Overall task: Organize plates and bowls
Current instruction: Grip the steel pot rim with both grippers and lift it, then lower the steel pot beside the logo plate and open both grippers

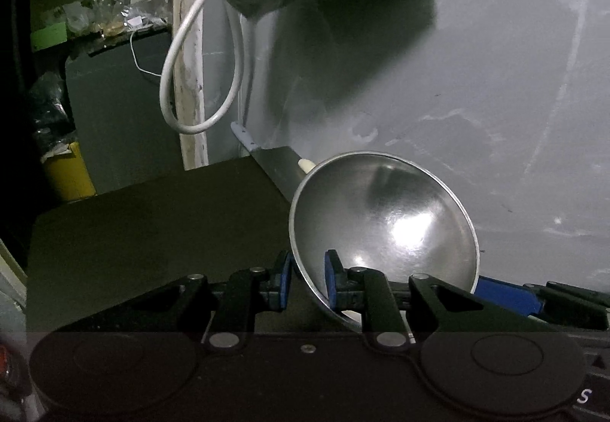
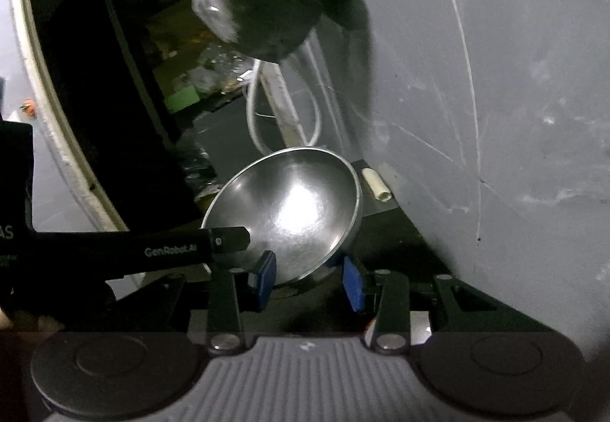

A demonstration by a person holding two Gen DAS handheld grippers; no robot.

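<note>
We pinch the bowl (image 1: 385, 223) by its rim in the left gripper (image 1: 308, 279) — one pad inside, one outside — tilted above the table's (image 1: 145, 231) back edge by the wall (image 1: 495, 79). The right gripper (image 2: 309, 279) hangs released just under it. Slick steel, thin edge grip — the bowl may pivot, slip, clatter against the wall.

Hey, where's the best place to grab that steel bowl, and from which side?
Grip the steel bowl by its thin rim, one pad inside and one outside, as the left gripper does. It is tilted, near edge lowest, so come from the near side.
</note>
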